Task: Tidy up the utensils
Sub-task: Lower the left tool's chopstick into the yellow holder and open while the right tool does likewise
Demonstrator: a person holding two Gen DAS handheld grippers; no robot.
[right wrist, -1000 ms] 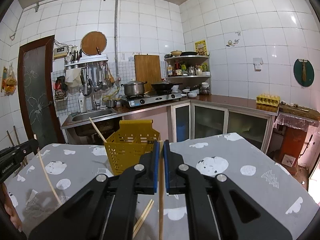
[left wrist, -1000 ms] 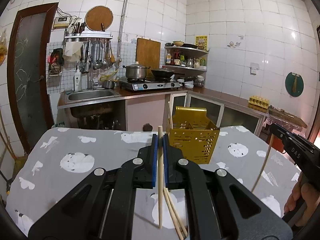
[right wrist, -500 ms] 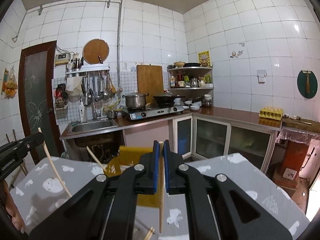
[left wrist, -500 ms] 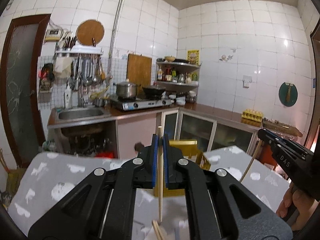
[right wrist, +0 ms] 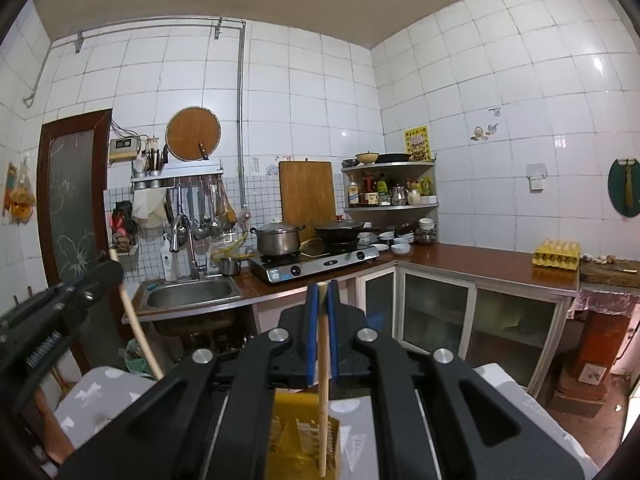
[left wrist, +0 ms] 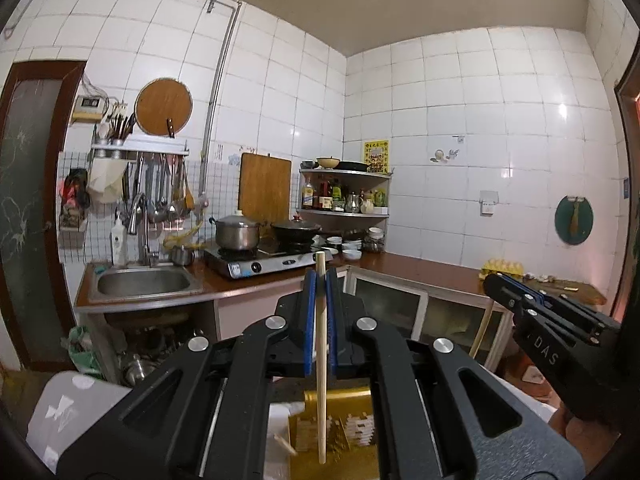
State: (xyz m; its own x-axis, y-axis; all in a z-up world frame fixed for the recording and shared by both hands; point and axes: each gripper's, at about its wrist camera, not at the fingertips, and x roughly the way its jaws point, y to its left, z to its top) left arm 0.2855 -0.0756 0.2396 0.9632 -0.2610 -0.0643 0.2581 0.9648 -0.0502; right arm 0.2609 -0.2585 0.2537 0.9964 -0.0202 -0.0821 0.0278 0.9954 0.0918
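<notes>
Now the left gripper (left wrist: 320, 280) is clamped on an upright chopstick (left wrist: 321, 360). At its 2 o'clock, the right gripper (right wrist: 322, 292) pinches another chopstick (right wrist: 323, 380) above the yellow basket (right wrist: 288, 432).

We see home kitchen: white tiled walls (right wrist: 320, 92), steel sink (right wrist: 190, 294) at lower left, gas stove (right wrist: 316, 260) with pot (right wrist: 278, 238) at centre, hanging ladles (right wrist: 204, 212), corner shelf (right wrist: 390, 188) of bottles, egg tray (right wrist: 556, 254) at right.

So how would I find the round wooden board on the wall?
Start at the sink on the counter and look up past the rack of hanging spoons. The round wooden board hangs on the white tiles above that rack. It is a circle, while the other wooden board, behind the stove, is a rectangle.
</notes>
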